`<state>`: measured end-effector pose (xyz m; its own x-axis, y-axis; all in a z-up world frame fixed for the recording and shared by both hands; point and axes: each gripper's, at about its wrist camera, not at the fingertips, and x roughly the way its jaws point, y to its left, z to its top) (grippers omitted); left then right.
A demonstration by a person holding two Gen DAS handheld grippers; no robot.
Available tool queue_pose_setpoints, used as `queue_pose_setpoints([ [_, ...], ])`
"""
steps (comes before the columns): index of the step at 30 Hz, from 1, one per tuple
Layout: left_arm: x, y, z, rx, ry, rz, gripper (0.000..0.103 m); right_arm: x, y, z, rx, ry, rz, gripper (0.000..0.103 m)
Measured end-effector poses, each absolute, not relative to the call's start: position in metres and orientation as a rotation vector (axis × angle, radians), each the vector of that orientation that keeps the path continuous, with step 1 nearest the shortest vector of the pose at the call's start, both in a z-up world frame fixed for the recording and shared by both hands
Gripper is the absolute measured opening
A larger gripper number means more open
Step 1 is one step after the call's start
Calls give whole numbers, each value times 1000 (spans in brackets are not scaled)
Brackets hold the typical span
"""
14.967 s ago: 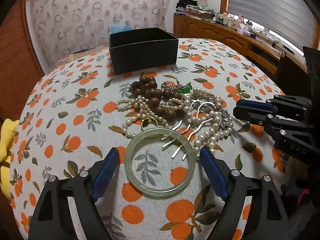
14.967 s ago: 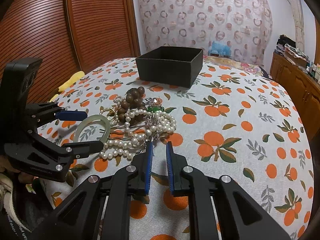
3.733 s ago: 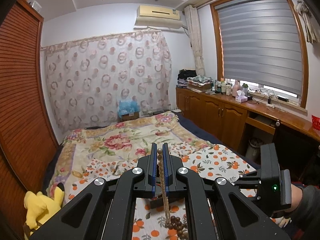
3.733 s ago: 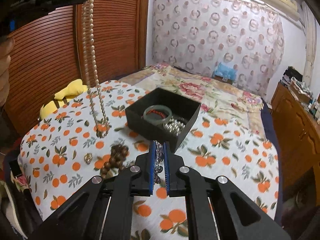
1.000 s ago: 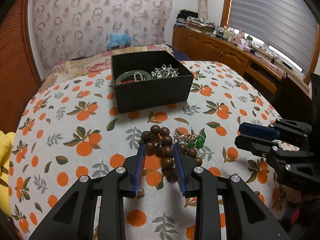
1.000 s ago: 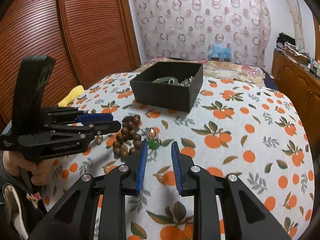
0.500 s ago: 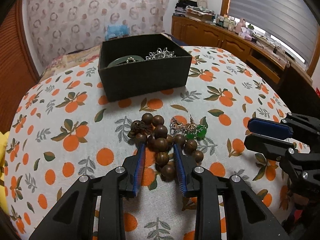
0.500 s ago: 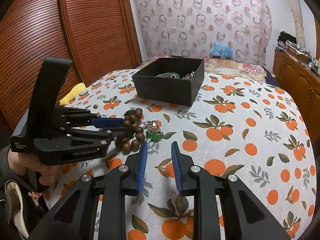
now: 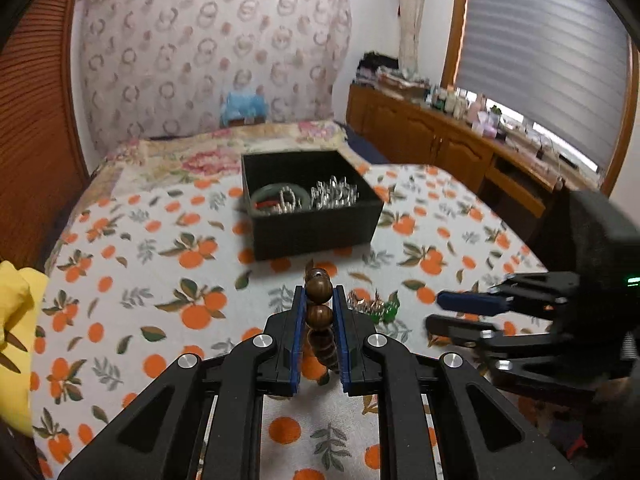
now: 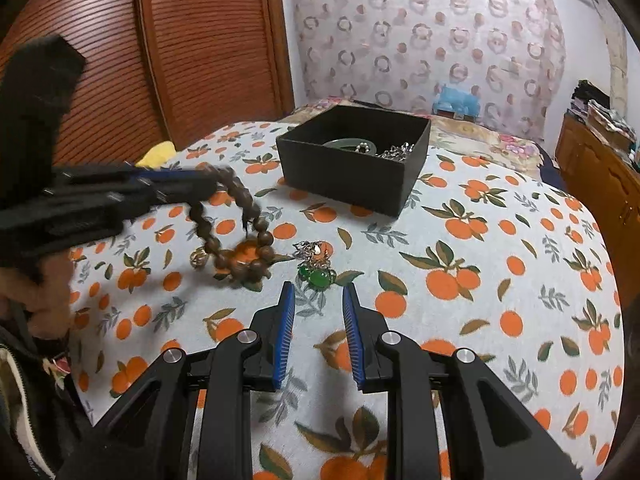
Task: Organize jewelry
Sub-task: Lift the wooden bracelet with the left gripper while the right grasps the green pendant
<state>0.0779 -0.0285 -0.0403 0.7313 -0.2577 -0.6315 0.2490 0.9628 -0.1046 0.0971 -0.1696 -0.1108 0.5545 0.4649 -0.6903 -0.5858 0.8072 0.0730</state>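
Left gripper (image 9: pixel 319 300): fingers closing on the wooden bead bracelet (image 10: pixel 236 232), beads pinched between the pads, its loop dangling just above the table (image 10: pixel 500 320).
Right gripper (image 10: pixel 319 300): fingers narrowly apart, empty, poised near the green charm (image 10: pixel 316 274).
Step in hand: lifting the bracelet, by the look of it.
Next move: likely carrying it over the black box (image 10: pixel 352 172) beyond, then letting go.

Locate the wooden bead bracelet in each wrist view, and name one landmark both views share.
Left wrist: wooden bead bracelet bottom centre, between the closing left gripper's jaws.
Right wrist: bracelet centre left, hanging from the left gripper.
Shared landmark: black box.
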Motion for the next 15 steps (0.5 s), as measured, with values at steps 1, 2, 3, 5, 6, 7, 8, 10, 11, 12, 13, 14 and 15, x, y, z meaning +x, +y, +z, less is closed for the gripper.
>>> queue_pose_setpoints([
  [1,76,-27,-36,-19,686,-281,12,100,-168,-112,-180,767,627,27],
  [2,75,-25,-32,-24,677,-283,12,103,-166,-113,-189,772,626,27],
  [3,74,-24,-30,-26,671,-282,12,107,-163,-115,-204,779,624,27],
  [5,70,-21,-24,-28,653,-278,12,111,-158,-117,-224,790,626,27],
  [6,67,-20,-22,-29,646,-277,12,114,-155,-119,-234,798,633,27],
  [7,66,-18,-19,-31,638,-275,12,116,-153,-120,-244,804,638,27],
  [8,65,-17,-17,-32,632,-275,12,118,-151,-121,-254,808,640,27],
  [10,62,-14,-12,-37,620,-273,12,121,-146,-124,-275,815,638,27],
  [11,60,-13,-10,-39,615,-273,12,123,-145,-124,-280,818,641,27],
  [12,59,-13,-9,-39,610,-271,12,124,-143,-125,-288,820,643,27],
  [13,59,-11,-7,-39,605,-269,12,125,-142,-126,-296,822,642,27],
  [14,58,-11,-6,-41,601,-269,12,126,-141,-127,-305,824,638,27],
  [15,58,-10,-5,-43,599,-268,12,127,-139,-129,-315,827,637,27],
])
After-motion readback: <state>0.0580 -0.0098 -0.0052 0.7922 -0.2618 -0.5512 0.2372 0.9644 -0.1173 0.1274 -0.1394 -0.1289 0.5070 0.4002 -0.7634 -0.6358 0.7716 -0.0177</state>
